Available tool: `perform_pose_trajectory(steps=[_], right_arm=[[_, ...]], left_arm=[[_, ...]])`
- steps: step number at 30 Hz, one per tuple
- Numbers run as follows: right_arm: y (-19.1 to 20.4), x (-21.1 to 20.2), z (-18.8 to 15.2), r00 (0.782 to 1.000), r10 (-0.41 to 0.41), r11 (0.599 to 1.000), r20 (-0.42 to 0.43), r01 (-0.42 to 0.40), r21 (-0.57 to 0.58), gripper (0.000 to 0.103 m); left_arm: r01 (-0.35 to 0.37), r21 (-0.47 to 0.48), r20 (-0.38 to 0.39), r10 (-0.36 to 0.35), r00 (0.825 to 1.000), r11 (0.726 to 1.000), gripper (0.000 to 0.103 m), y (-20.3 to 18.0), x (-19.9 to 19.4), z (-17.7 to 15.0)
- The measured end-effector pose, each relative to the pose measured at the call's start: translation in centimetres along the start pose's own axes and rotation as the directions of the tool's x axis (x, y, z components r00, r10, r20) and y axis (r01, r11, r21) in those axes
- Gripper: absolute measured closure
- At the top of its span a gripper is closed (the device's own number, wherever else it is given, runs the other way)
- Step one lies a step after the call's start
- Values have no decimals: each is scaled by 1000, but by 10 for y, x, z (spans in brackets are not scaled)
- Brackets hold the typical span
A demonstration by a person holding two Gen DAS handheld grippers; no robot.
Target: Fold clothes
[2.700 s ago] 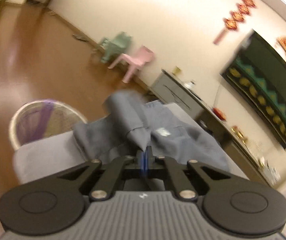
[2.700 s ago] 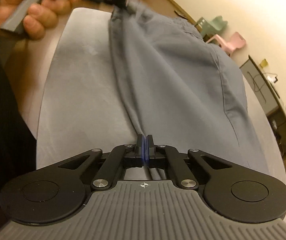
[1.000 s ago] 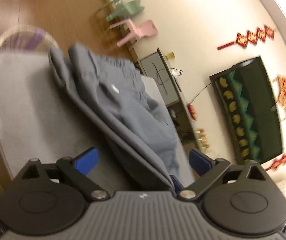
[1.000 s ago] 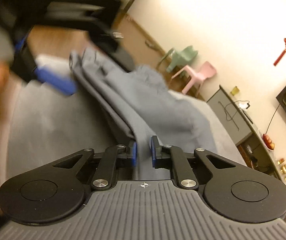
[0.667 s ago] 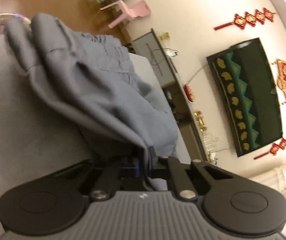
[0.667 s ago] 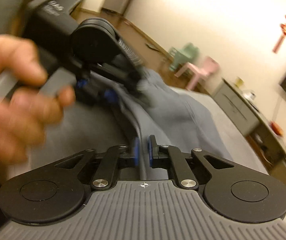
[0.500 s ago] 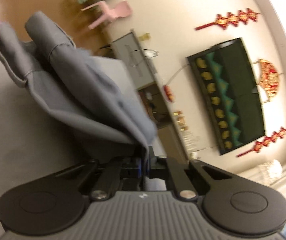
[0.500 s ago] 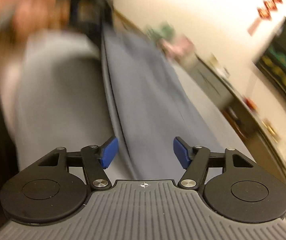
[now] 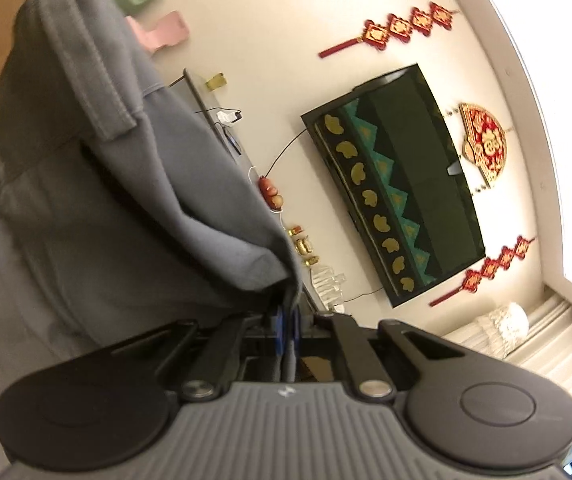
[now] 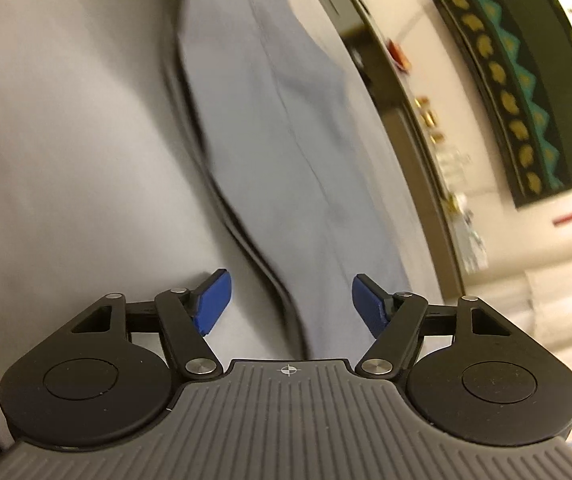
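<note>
Your left hand-held gripper (image 9: 286,326) is clenched on the grey garment (image 9: 134,184); your right hand-held gripper (image 10: 287,300) is released, straddling its edge.

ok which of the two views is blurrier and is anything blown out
Right wrist view: motion-smeared, the grey garment and wall screen are soft, only the open right tool is sharp. Left wrist view: crisper, warm light, ceiling corner blown out at top right, fisheye bends the wall; left tool in shadow.
</note>
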State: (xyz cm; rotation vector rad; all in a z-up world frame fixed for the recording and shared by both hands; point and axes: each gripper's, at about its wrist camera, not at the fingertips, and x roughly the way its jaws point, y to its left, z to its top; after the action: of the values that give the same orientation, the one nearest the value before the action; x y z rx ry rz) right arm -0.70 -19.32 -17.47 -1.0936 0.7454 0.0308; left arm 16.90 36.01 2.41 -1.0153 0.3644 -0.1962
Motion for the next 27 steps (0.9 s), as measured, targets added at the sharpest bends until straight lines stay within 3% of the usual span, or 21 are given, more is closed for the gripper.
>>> perform_pose_trajectory(steps=[3, 5, 6, 9, 12, 17, 20, 22, 25, 27], right_arm=[[-20, 30, -10, 999, -2, 1000, -44, 2, 10, 51], [-32, 47, -11, 998, 43, 999, -53, -42, 18, 75], [-38, 55, -12, 996, 66, 998, -58, -65, 21, 103], [-52, 55, -19, 999, 37, 999, 3, -37, 10, 103], [-83, 33, -22, 993, -59, 997, 103, 53, 59, 103], [-131, -30, -28, 951, -198, 979, 239, 181, 91, 103], [-166, -73, -28, 933, -224, 972, 282, 190, 140, 103], [-198, -89, -21, 924, -236, 966, 302, 189, 175, 103], [-228, -84, -11, 932, -213, 971, 293, 170, 168, 103], [-233, -59, 2, 955, -148, 985, 258, 117, 129, 103]], left_arm=[[-46, 44, -17, 47, 999, 998, 99, 6, 6, -7], [-83, 76, -23, 85, 996, 994, 100, 14, 6, -14], [-97, 87, -17, 98, 995, 991, 100, 17, 1, -17], [-123, 114, 26, 120, 992, 986, 101, 26, -23, -21], [-103, 156, 86, 90, 992, 982, 101, 8, -56, -16], [-31, 230, 199, -16, 980, 973, 101, -44, -110, 2], [5, 280, 240, -75, 968, 960, 101, -86, -128, 20], [-28, 287, 239, -43, 970, 958, 101, -114, -119, 40], [-166, 252, 163, 127, 978, 953, 101, -121, -50, 71], [-298, 257, 110, 278, 954, 919, 101, -106, 19, 78]])
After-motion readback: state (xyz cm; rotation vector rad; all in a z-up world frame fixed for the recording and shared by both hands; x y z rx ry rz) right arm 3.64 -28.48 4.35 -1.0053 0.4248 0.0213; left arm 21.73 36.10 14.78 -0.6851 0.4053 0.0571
